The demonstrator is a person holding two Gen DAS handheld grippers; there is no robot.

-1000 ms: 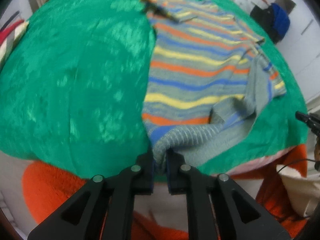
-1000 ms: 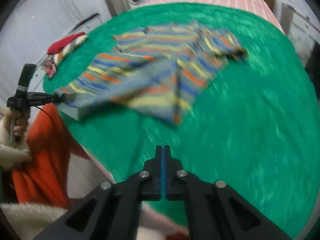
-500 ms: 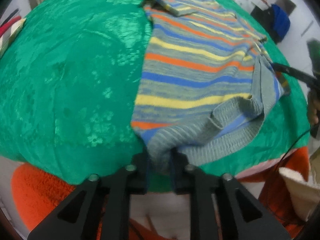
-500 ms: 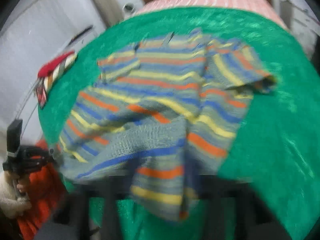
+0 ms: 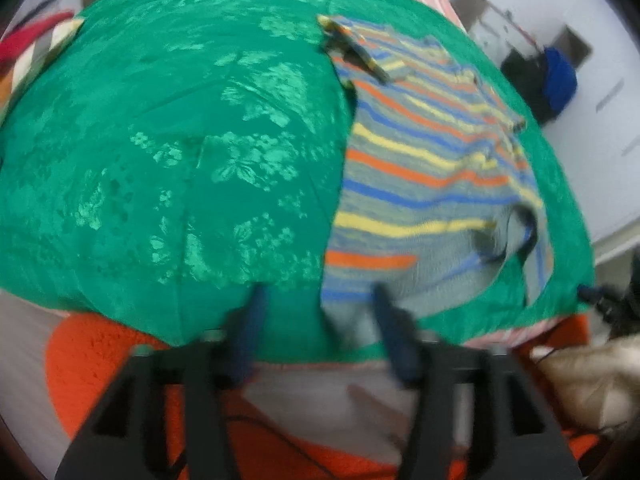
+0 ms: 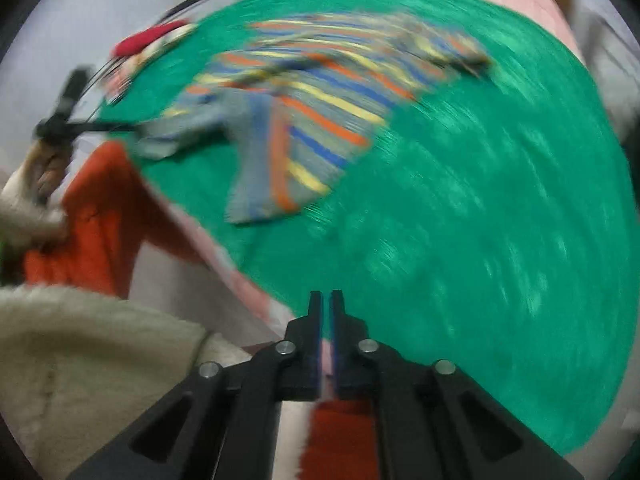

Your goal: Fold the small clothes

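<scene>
A small grey sweater with orange, yellow and blue stripes lies spread on a green flowered cloth. My left gripper is at its near hem with its jaws opening. The hem corner lies between the wide-apart fingers, and neither pad presses on it. In the right wrist view the sweater lies up and left, with one flap turned toward the cloth's near edge. My right gripper hovers over that edge, right of the sweater. Its jaws are opening to a narrow slit with nothing in it.
A red and white striped thing lies at the table's far left. The person's orange garment and a cream fleece sleeve are close under the near edge. Bare green cloth stretches to the right of the sweater.
My left gripper let go of the sweater hem and its jaws spread wide. My right gripper swung off the sweater back to the near edge, and its jaws parted slightly.
</scene>
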